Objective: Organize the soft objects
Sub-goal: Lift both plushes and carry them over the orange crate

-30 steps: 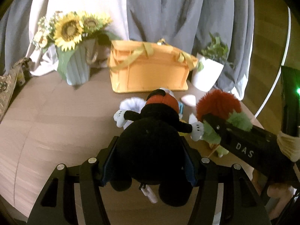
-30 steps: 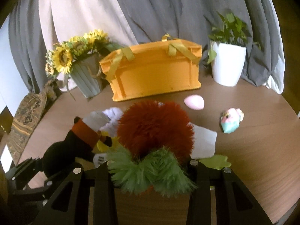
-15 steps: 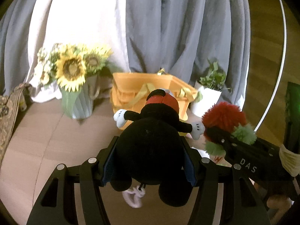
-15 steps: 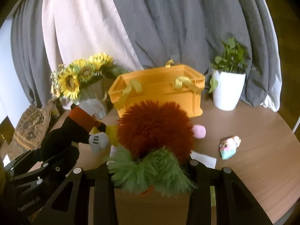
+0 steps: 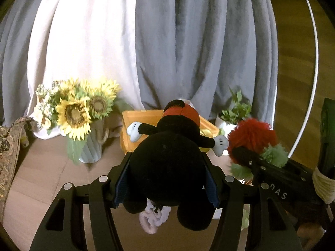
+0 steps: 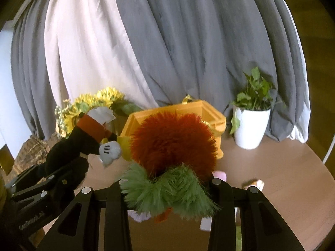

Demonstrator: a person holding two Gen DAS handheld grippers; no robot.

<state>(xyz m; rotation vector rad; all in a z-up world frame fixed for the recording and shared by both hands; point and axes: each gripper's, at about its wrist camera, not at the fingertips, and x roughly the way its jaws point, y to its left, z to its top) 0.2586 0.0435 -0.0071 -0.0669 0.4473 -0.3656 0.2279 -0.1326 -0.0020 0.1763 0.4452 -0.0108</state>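
Observation:
My left gripper (image 5: pixel 166 177) is shut on a black mouse plush (image 5: pixel 167 159) with red shorts and white gloves, held in the air in front of the orange basket (image 5: pixel 138 123). My right gripper (image 6: pixel 167 186) is shut on a fluffy red and green plush (image 6: pixel 173 144), also raised before the orange basket (image 6: pixel 211 113). The mouse plush (image 6: pixel 83 138) shows at the left of the right wrist view, and the red plush (image 5: pixel 251 140) at the right of the left wrist view. The two toys hang side by side, close together.
A sunflower vase (image 5: pixel 90 146) stands left of the basket and a white potted plant (image 6: pixel 250 127) to its right. On the round wooden table (image 6: pixel 282 163) lie a pink soft piece (image 6: pixel 219 175), a small pastel toy (image 6: pixel 254 185) and white cloths. Grey and white curtains hang behind.
Both grippers have risen from the table with their plush toys and moved toward the basket. The table items have dropped low in view.

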